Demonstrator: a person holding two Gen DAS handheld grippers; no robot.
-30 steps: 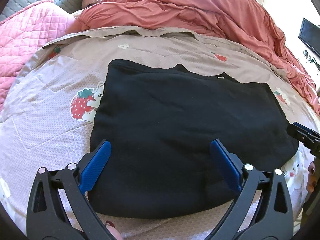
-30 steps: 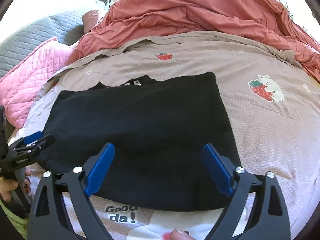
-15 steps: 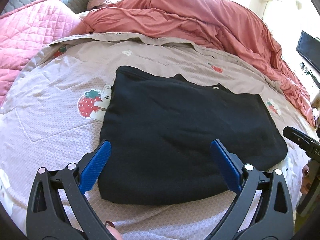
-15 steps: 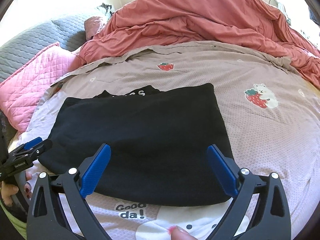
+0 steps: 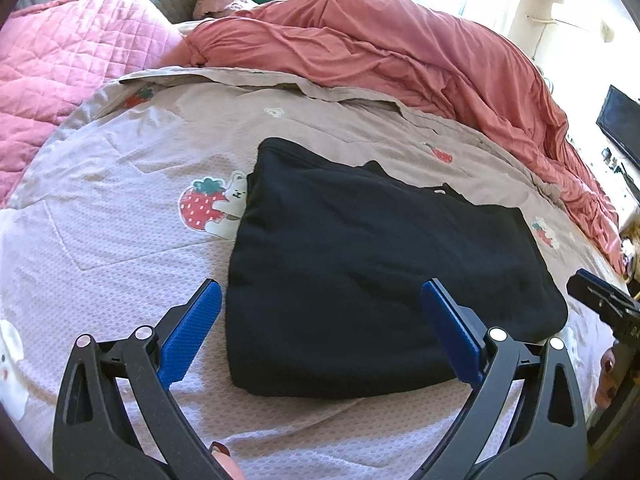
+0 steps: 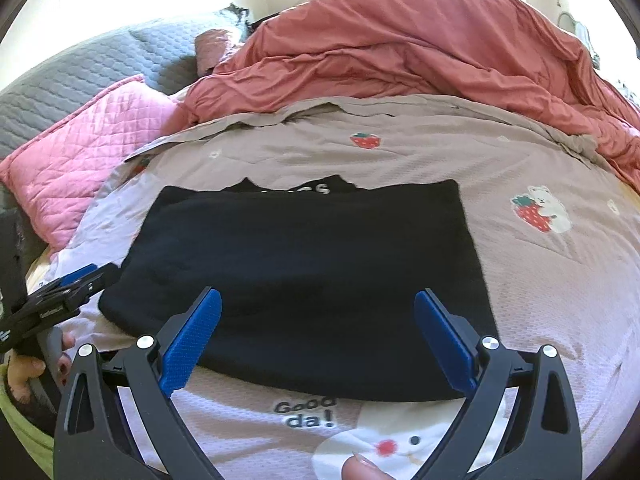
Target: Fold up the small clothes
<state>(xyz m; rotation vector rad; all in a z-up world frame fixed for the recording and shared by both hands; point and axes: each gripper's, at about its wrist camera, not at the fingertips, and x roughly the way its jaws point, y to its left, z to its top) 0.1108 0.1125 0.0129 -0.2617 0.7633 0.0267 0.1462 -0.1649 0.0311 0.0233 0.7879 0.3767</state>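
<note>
A black garment (image 5: 384,264) lies folded into a flat rectangle on the bed sheet (image 5: 120,248); it also shows in the right wrist view (image 6: 304,268), with white lettering at its far edge. My left gripper (image 5: 320,320) is open and empty, held above the garment's near left corner. My right gripper (image 6: 316,328) is open and empty, held above the garment's near edge. The right gripper shows at the right edge of the left wrist view (image 5: 604,304). The left gripper shows at the left edge of the right wrist view (image 6: 64,296).
The sheet has strawberry and bear prints (image 6: 538,208). A rumpled coral duvet (image 5: 400,52) is heaped along the far side. A pink quilted pillow (image 5: 60,48) and a grey quilted headboard (image 6: 88,68) are at the far left. A dark screen (image 5: 620,124) is at the right.
Both grippers have drawn back and up from the garment, open and empty throughout. The garment lies still and looks smaller in both views.
</note>
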